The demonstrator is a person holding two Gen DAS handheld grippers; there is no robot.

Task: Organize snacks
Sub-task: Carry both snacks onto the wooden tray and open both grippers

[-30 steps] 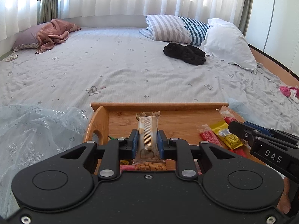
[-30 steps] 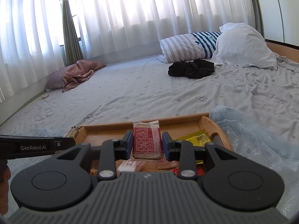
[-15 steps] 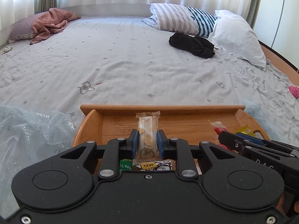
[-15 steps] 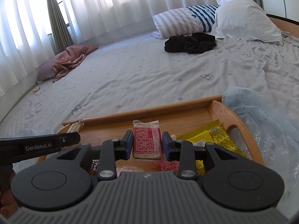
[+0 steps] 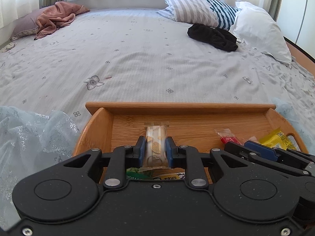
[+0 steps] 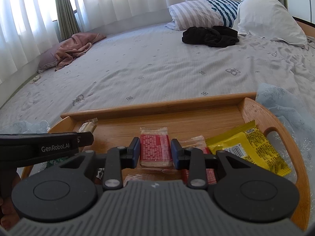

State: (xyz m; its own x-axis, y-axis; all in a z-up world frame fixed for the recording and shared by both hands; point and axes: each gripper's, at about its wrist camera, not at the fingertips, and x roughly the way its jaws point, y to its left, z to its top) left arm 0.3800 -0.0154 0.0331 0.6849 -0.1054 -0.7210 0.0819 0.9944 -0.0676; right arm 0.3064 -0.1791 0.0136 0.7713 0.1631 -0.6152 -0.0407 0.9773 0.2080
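Snacks on wooden tray (image 6: 254,108) on bed (image 5: 137,59): yellow crinkly packet (image 6: 250,149) flat inside. Left hand-held gripper (image 5: 155,147) pinching beige wafer bar (image 5: 156,137); right hand-held gripper (image 6: 155,149) pinching red rectangular pack (image 6: 155,147), both above tray.

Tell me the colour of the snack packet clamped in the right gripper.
Red with fine white print, clear at the ends. The snack packet in the right gripper shows best in the right wrist view.
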